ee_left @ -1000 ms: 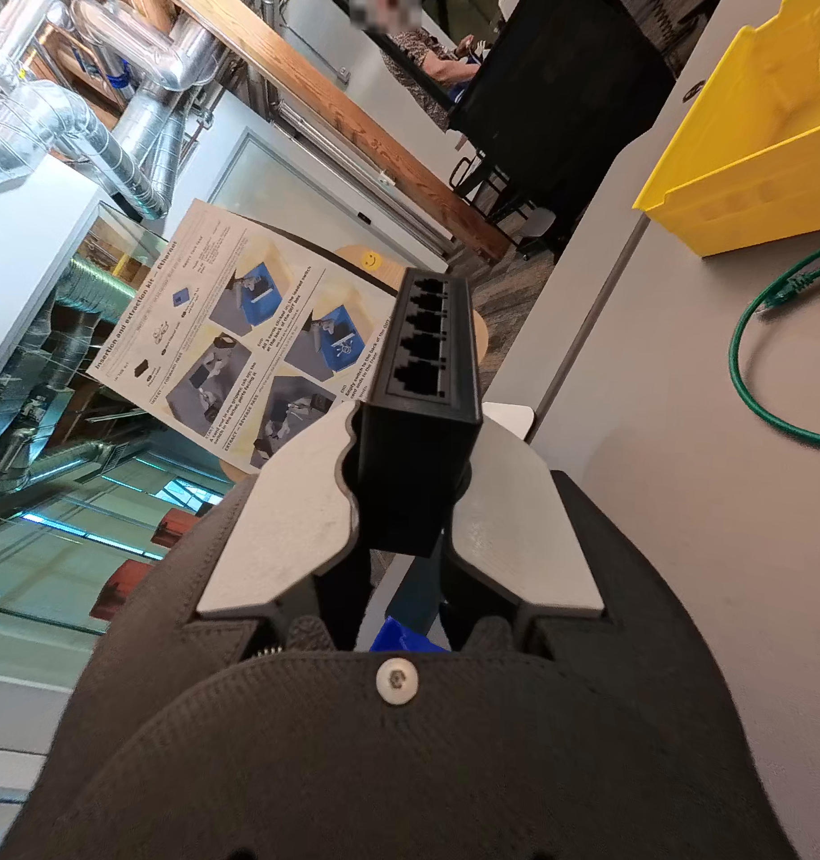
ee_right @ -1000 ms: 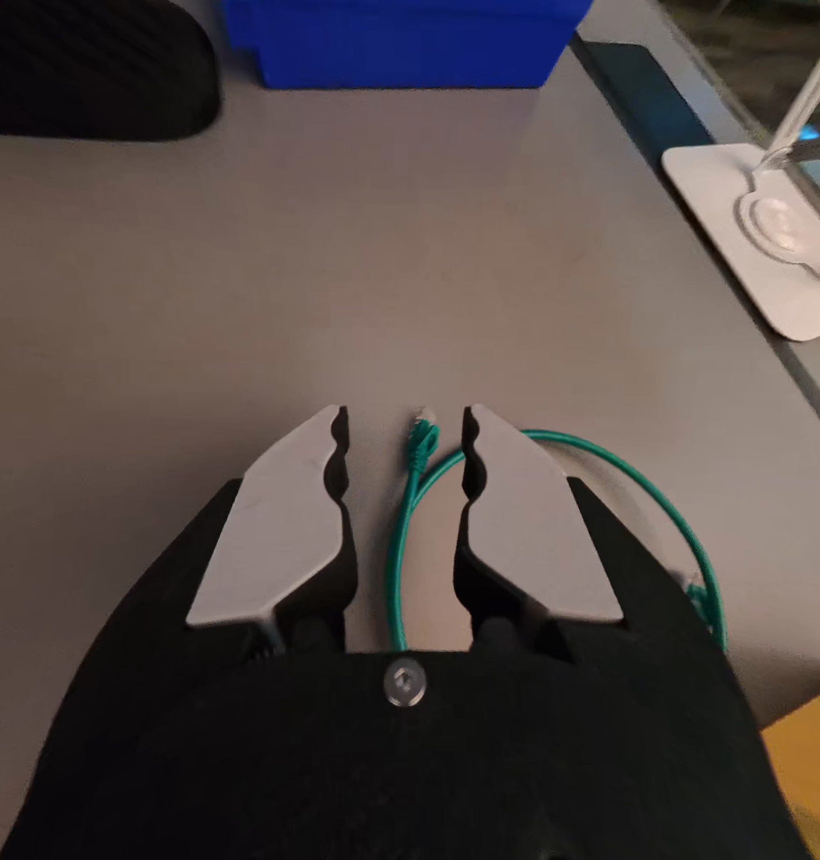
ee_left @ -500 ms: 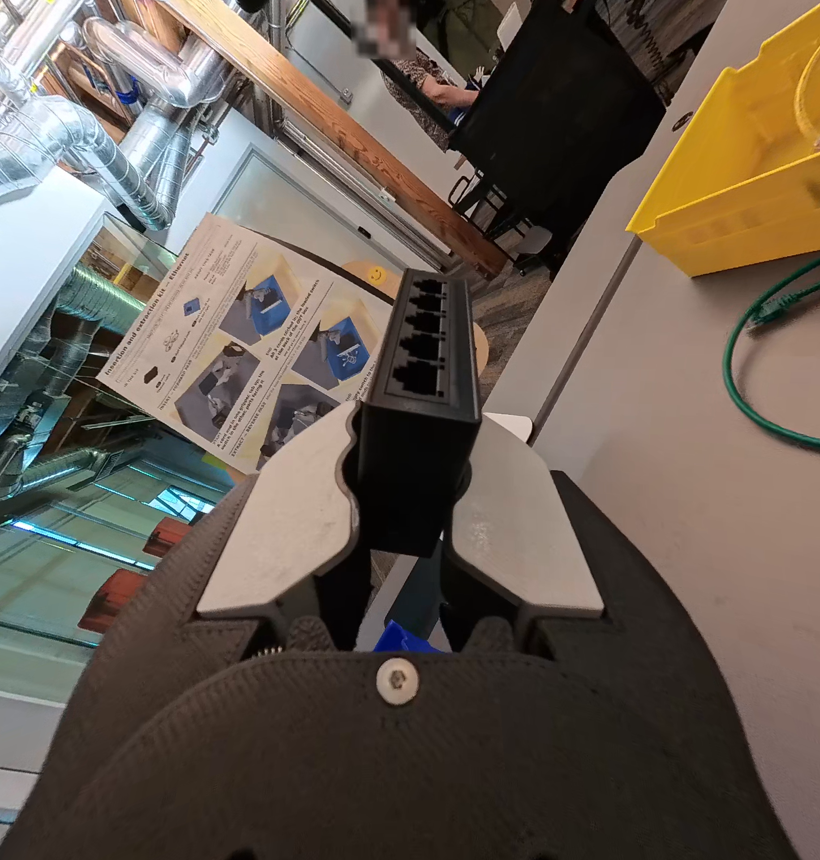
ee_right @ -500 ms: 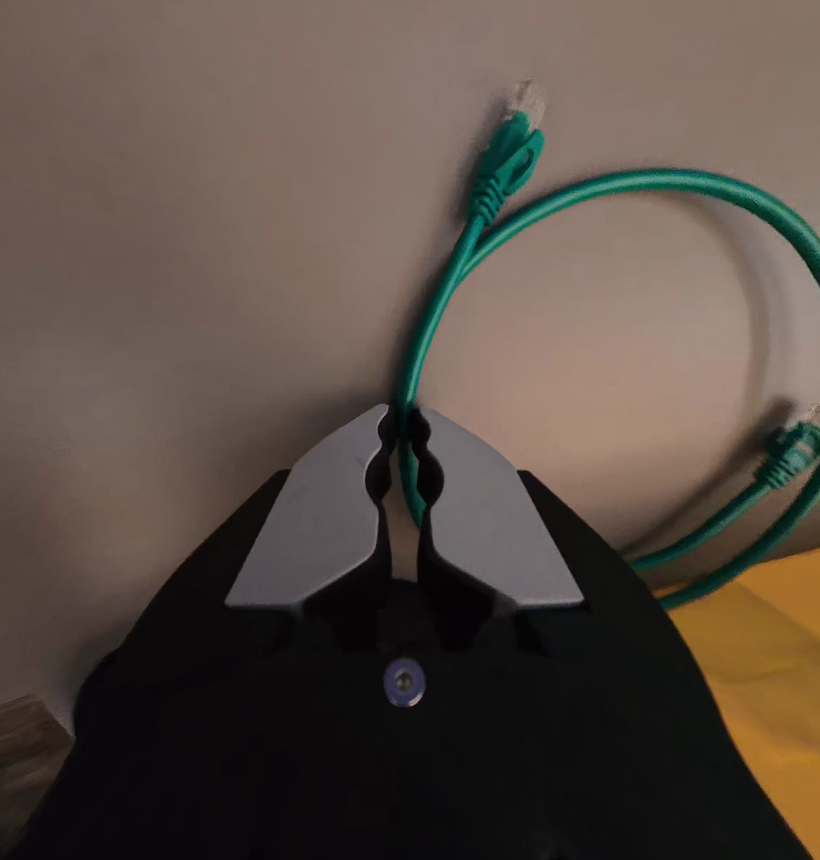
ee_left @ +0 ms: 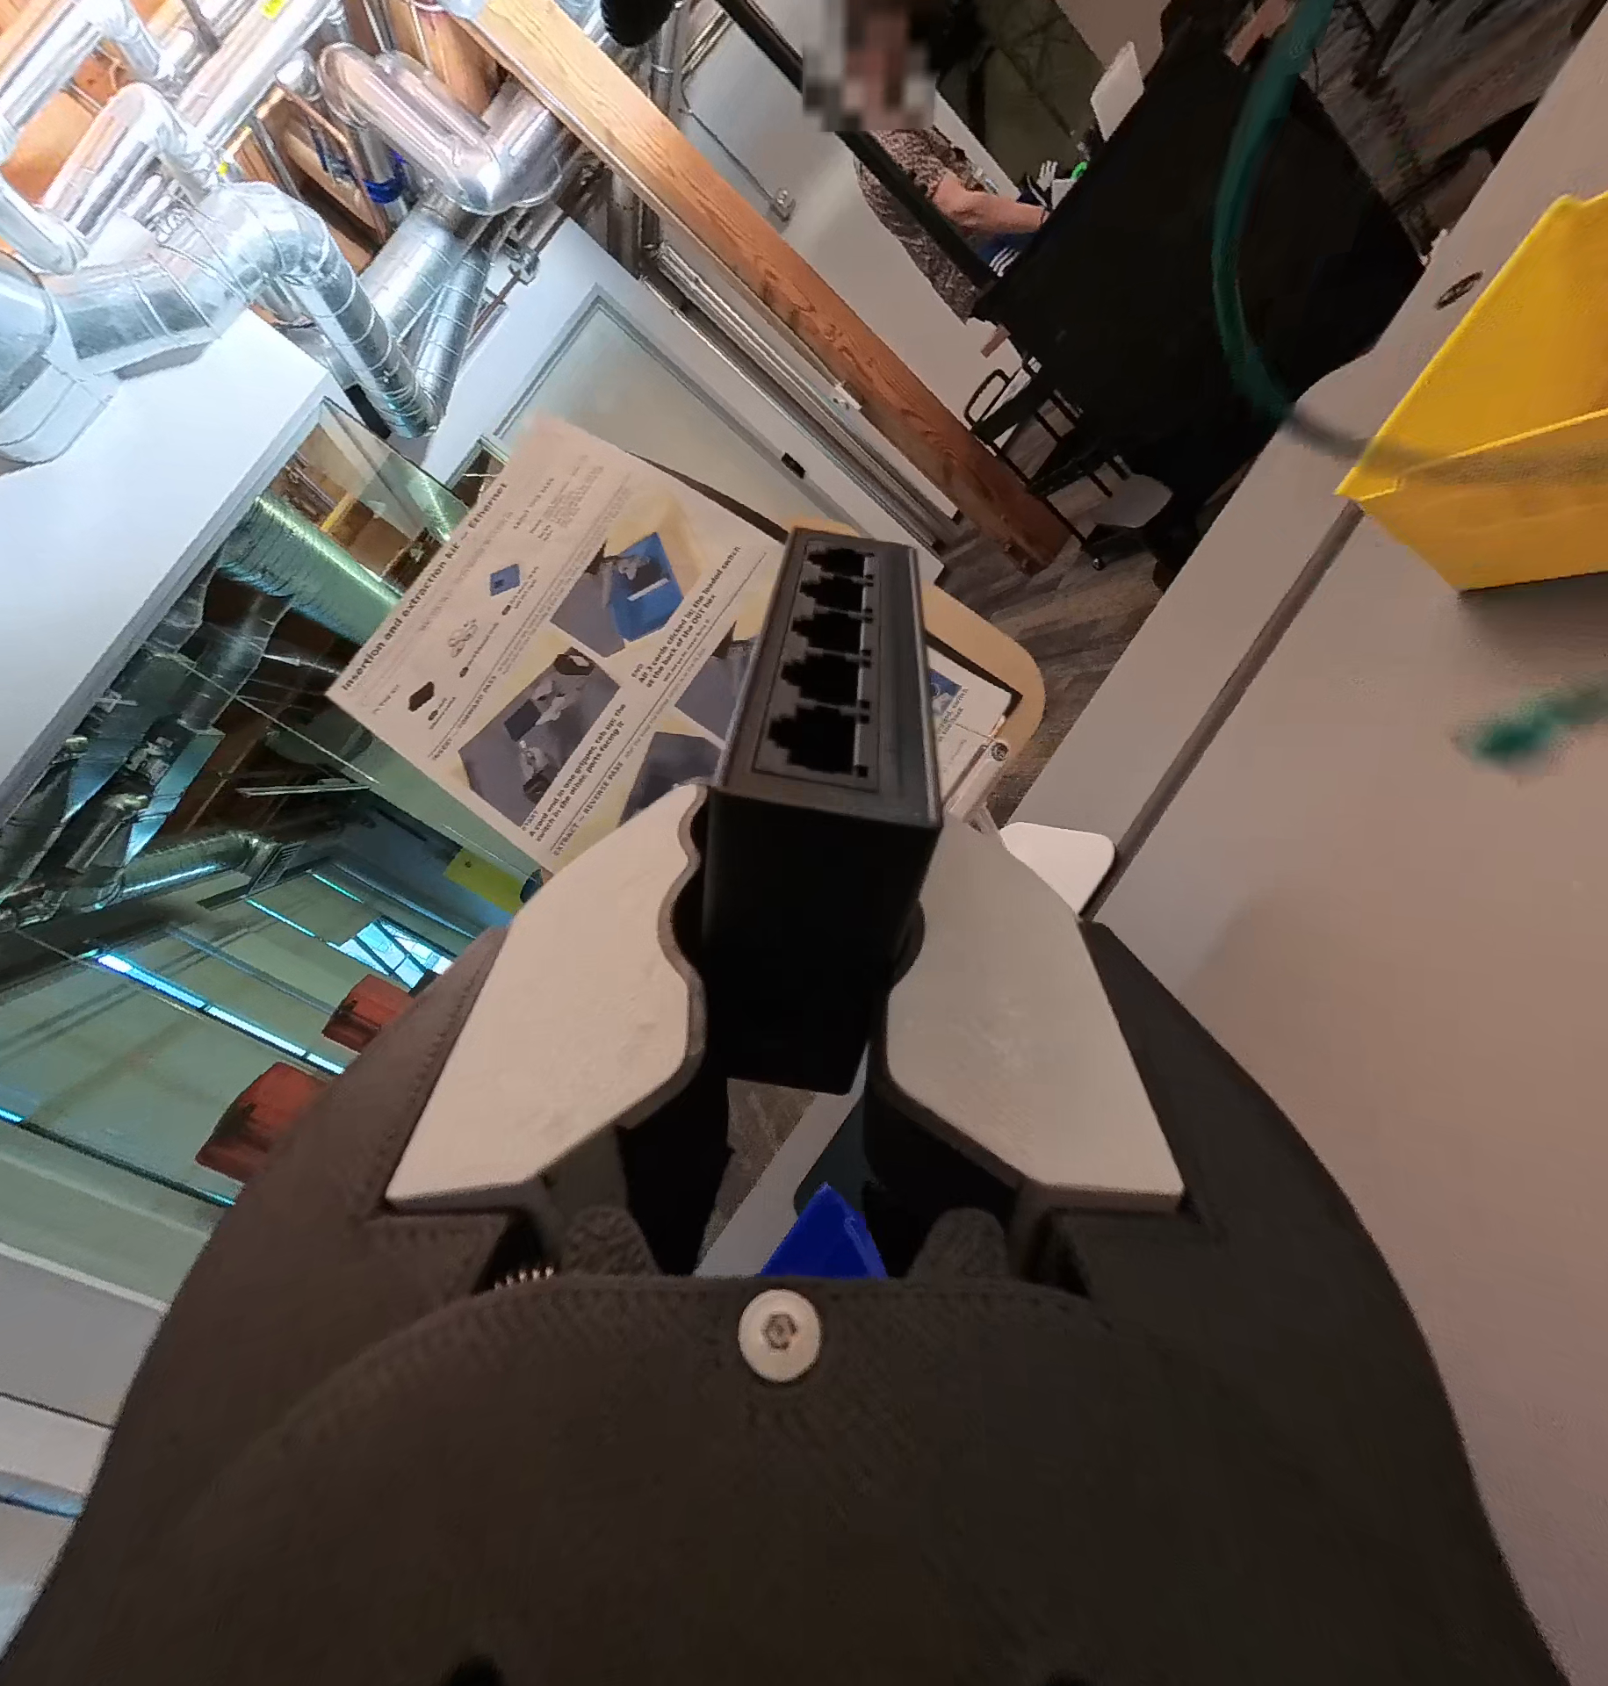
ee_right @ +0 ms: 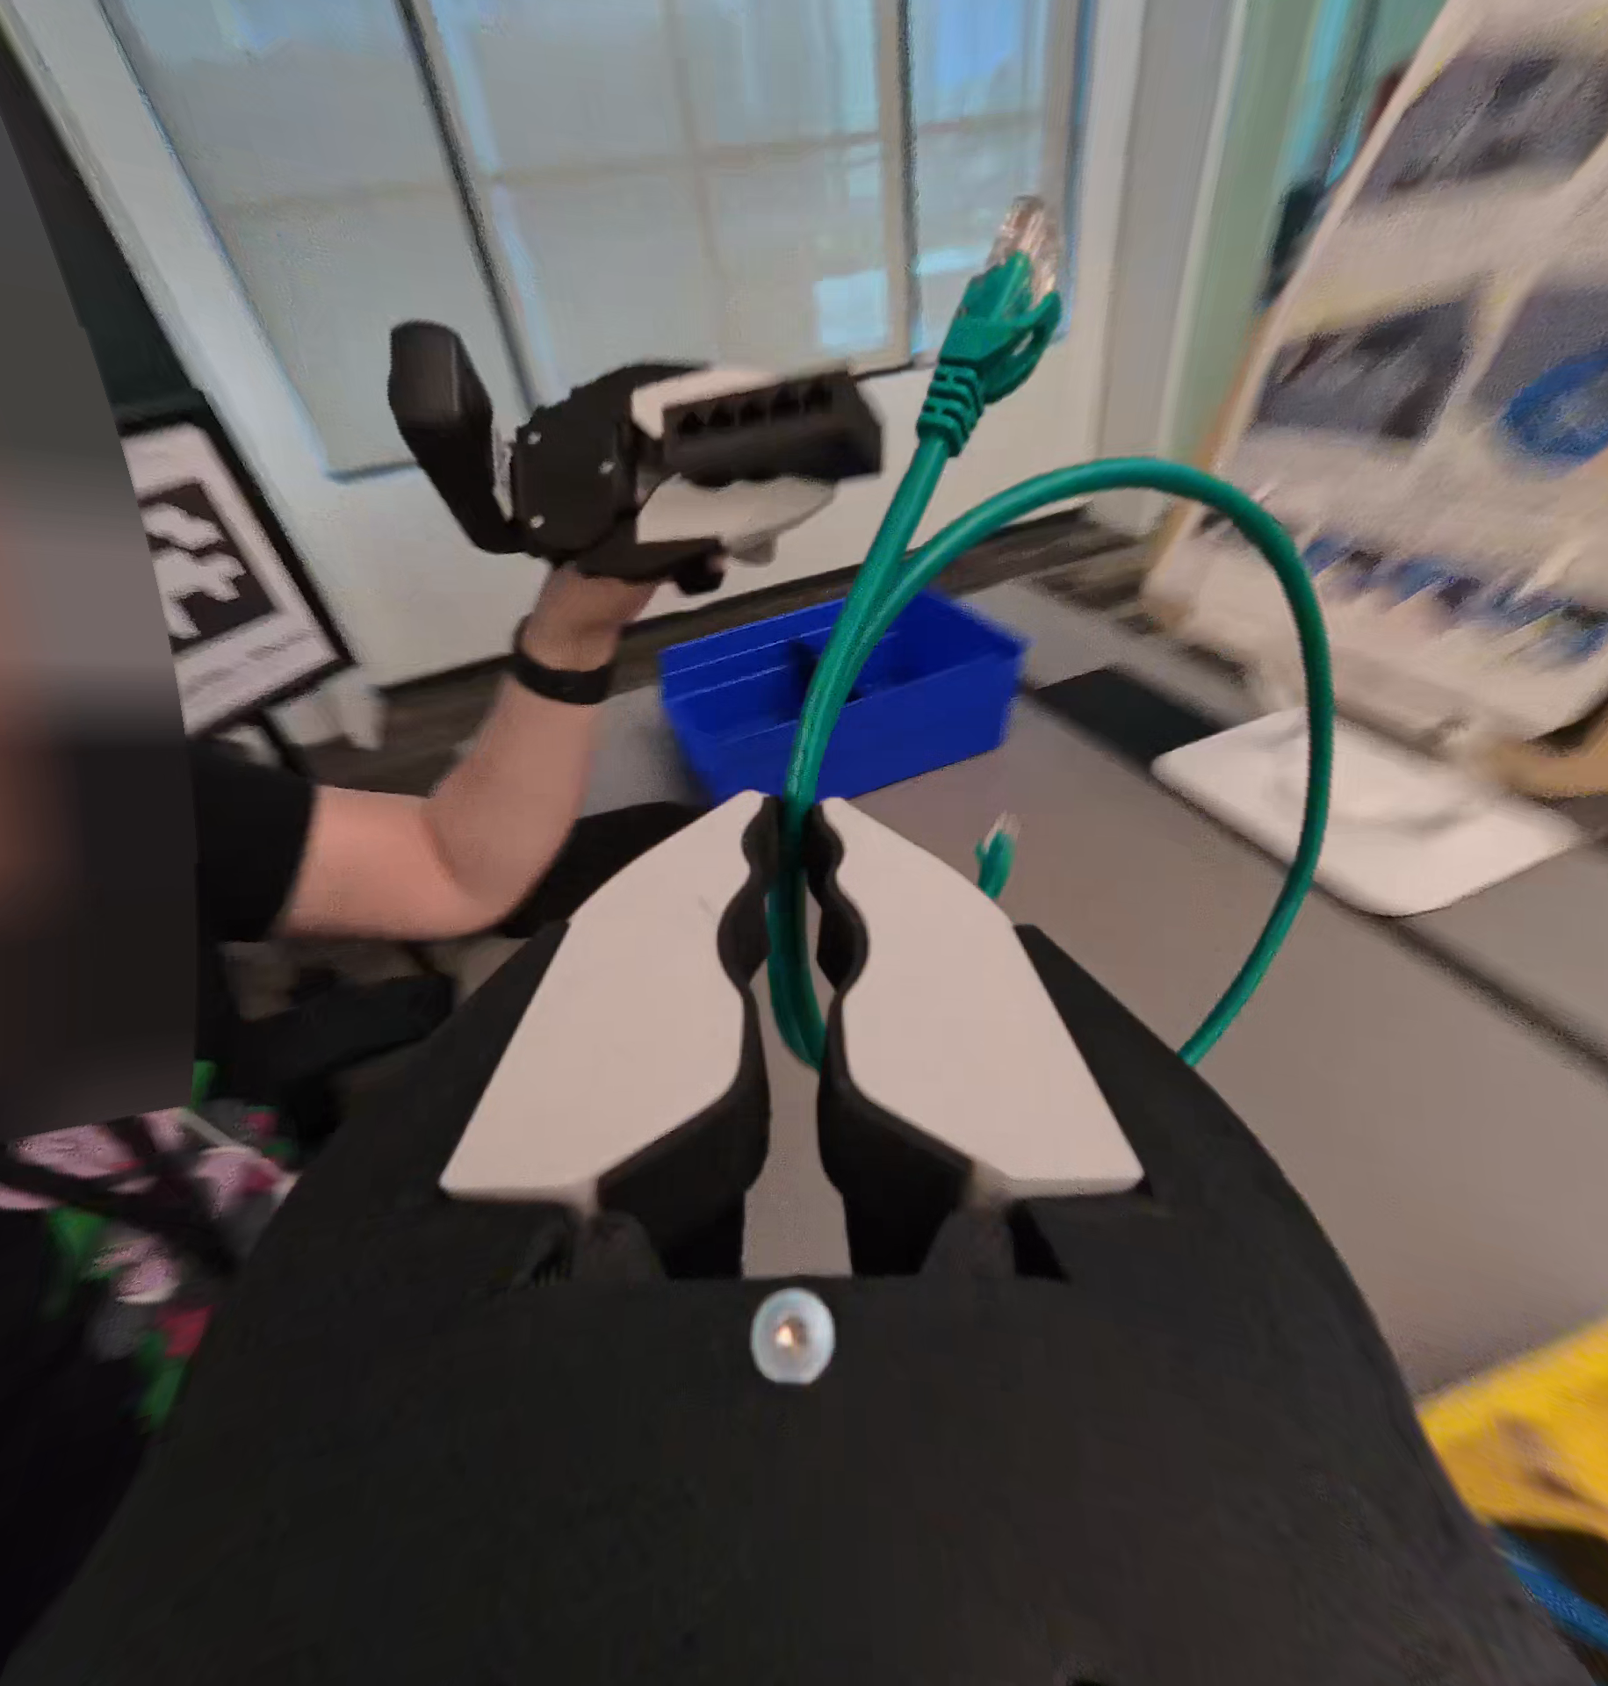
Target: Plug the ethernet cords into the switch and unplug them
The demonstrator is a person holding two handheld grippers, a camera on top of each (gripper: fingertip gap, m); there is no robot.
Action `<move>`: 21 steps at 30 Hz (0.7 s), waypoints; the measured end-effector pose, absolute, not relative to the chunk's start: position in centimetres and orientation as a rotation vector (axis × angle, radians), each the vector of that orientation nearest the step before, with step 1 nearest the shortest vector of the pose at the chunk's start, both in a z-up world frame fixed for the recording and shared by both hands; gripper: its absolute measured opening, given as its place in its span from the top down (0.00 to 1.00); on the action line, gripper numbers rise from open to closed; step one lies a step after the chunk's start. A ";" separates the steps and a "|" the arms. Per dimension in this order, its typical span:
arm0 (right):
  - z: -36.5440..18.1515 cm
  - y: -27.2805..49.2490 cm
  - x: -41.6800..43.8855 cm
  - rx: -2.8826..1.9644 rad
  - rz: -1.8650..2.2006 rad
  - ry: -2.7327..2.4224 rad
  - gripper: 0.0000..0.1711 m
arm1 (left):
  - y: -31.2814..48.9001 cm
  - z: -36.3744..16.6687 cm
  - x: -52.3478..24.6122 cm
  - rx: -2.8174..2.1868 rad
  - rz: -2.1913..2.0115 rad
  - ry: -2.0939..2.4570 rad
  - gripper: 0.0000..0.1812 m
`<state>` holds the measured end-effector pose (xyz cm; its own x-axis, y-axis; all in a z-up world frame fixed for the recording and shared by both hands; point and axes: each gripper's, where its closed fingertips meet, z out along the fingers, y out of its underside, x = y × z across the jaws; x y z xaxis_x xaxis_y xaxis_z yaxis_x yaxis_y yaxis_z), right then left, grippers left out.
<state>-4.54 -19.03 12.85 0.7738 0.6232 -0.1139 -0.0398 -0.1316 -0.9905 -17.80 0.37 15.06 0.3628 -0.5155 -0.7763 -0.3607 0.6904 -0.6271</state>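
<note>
Lifted off the table now, the green ethernet cord (ee_right: 909, 511) is pinched between the right gripper (ee_right: 786, 821) jaws; the switch (ee_left: 827, 730) is clamped in the left gripper (ee_left: 804, 867) jaws, nothing plugged in yet.

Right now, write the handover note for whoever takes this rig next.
Left tool: shut on the black plastic five-port switch, held in the air, all ports empty.
Right tool: shut on the green ethernet cord, pinched below its clear plug, which points up, free.
Done: both items picked up.
Left: line up the plug, insert it, then unplug. A second plug lies on the grey table.
</note>
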 end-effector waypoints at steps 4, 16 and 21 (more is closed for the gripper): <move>17.5 -22.1 0.2 -1.605 0.183 -0.468 0.96 | 0.2 15.4 -18.0 -0.854 -0.113 1.229 0.82; -8.8 -22.1 12.1 -2.383 -0.078 -0.269 0.96 | -0.7 13.6 -16.1 -0.839 -0.079 1.312 0.82; -10.9 -20.6 12.8 -2.376 -0.205 -0.217 0.96 | -0.9 13.0 -15.5 -0.838 -0.082 1.337 0.82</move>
<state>12.83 -20.63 -10.86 0.9731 0.0978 0.2084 0.2138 -0.7196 -0.6607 -15.52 -0.95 12.97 0.2743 -0.5051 -0.8184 -0.4015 0.7131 -0.5747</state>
